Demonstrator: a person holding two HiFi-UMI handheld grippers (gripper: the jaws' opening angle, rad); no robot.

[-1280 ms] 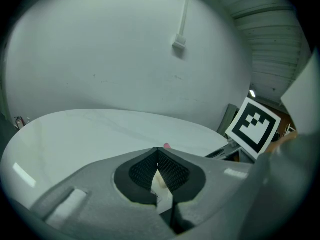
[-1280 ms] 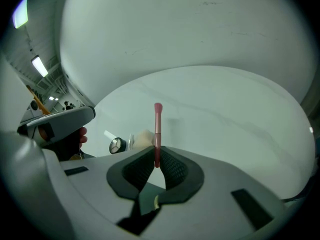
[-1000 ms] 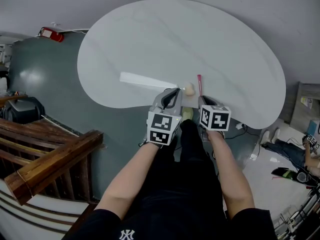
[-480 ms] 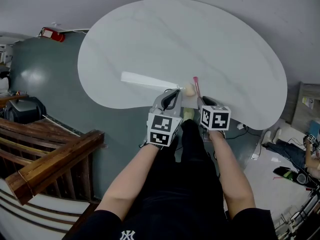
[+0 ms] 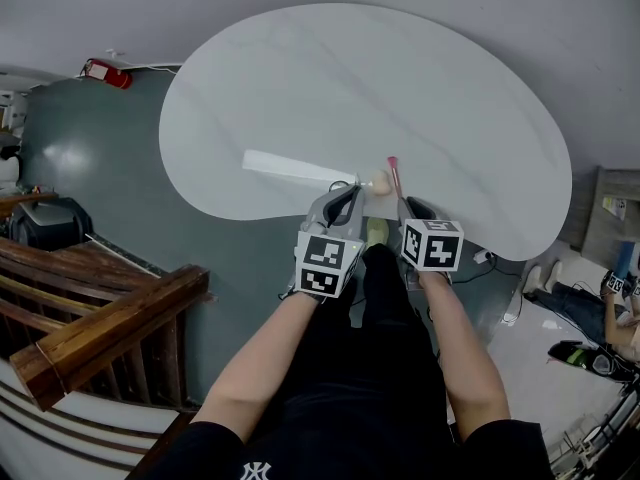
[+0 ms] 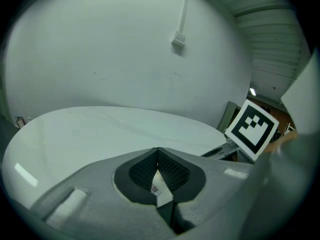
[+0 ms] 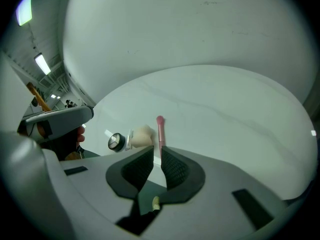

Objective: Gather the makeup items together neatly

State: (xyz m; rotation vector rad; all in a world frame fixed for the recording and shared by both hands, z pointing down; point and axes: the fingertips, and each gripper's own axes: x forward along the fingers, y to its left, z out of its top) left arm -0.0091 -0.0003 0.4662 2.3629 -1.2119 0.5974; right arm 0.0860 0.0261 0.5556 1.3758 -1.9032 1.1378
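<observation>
Brush (image 7: pixel 160 130): near end hidden behind right gripper (image 7: pixel 157 150)
Left gripper (image 6: pixel 158 152) jaws together, unclear white scrap (image 6: pixel 160 193) low between them; right's slightly apart, brush between, unpressed

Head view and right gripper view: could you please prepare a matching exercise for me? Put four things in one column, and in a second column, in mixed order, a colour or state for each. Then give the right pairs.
Column one:
1. long tube
2. sponge
3. slim stick
4. right gripper

Column two:
A. pink
B. jaws apart
C. white
D. beige

Right pairs: 1-C, 2-D, 3-A, 4-B.
</observation>
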